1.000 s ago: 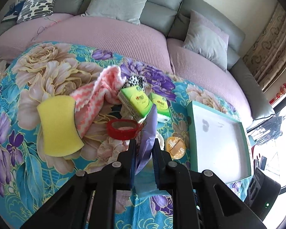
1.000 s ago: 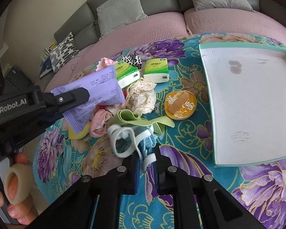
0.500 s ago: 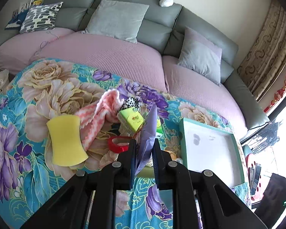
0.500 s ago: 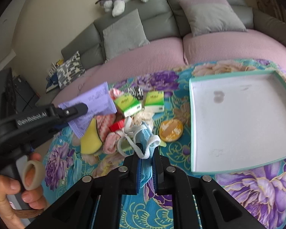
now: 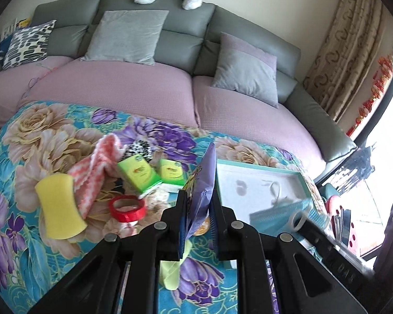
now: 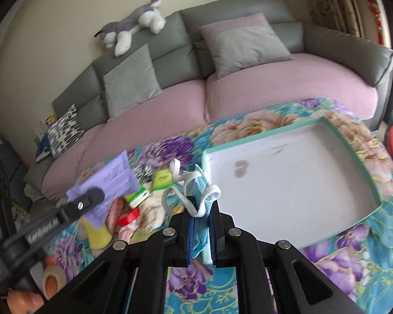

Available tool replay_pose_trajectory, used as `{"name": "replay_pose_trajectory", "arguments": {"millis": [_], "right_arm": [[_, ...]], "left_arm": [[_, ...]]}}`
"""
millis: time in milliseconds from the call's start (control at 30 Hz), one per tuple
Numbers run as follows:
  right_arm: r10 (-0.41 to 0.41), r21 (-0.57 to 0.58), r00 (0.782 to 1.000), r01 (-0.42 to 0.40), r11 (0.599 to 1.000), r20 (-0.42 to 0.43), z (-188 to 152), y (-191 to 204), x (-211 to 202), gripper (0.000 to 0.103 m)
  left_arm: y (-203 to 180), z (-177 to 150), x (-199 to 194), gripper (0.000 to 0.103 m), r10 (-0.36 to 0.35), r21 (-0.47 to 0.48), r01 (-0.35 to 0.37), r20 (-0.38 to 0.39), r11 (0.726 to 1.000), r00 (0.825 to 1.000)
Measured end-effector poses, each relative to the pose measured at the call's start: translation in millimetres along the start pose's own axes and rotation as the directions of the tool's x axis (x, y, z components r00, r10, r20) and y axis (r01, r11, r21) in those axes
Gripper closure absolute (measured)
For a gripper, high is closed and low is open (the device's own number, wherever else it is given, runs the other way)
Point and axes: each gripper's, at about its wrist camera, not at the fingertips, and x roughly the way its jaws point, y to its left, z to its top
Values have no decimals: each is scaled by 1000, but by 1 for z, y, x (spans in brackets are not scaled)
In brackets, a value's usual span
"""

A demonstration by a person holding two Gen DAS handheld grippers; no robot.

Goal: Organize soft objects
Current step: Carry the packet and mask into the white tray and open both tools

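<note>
Height is the main change: compared with a second ago we see both claws lifted well clear of the heap on the flowered table (image 5: 52,136), with the sofa and its cushions now filling the upper part of both views. Our left claw (image 5: 197,204) stays clenched on the purple packet (image 5: 204,183), which stands on edge between the pads. Our right claw (image 6: 199,214) is clenched on the blue mesh piece with white straps (image 6: 200,185), a mask by the look of it, which now hangs free of the pile it came from and sits in the air in front of the near left corner of the white tray (image 6: 335,128). We judge that both picks are done and the carry to the tray comes next; the tray holds nothing yet.

Left on the table are the yellow sponge (image 5: 57,206), the pink knitted cloth (image 5: 97,172), two green tissue packs (image 5: 138,172), the red tape roll (image 5: 127,206) and a lime cloth (image 5: 174,269) under our left claw.

Some things stay unclear. The purple packet covers most of an orange round tin behind it. In the left view the blue piece is a blur above the tray, so its height over the tray floor cannot be read. What the pale lacy bundle (image 6: 152,209) is, we cannot tell.
</note>
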Motion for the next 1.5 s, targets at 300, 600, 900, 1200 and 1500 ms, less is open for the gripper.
{"name": "replay_pose_trajectory", "arguments": {"millis": [300,600,900,1200,1500], "right_arm": [[-166,81,985,162,983,43,16,-48,10,93],[-264,110,964,262,959,12,13,-88,31,93],[-334,125,942,327,937,40,14,-109,29,93],[-368,153,929,359,921,35,14,-129,31,93],[-388,140,921,380,914,29,14,-129,32,89]], "left_arm": [[-40,-4,21,87,-24,100,25,-15,995,1000],[-63,-15,38,86,-3,168,9,-39,986,999],[-100,-15,57,86,36,258,-17,-70,966,997],[-144,-3,106,85,71,336,-44,-70,941,995],[-157,3,132,36,66,325,-34,-87,945,994]]}}
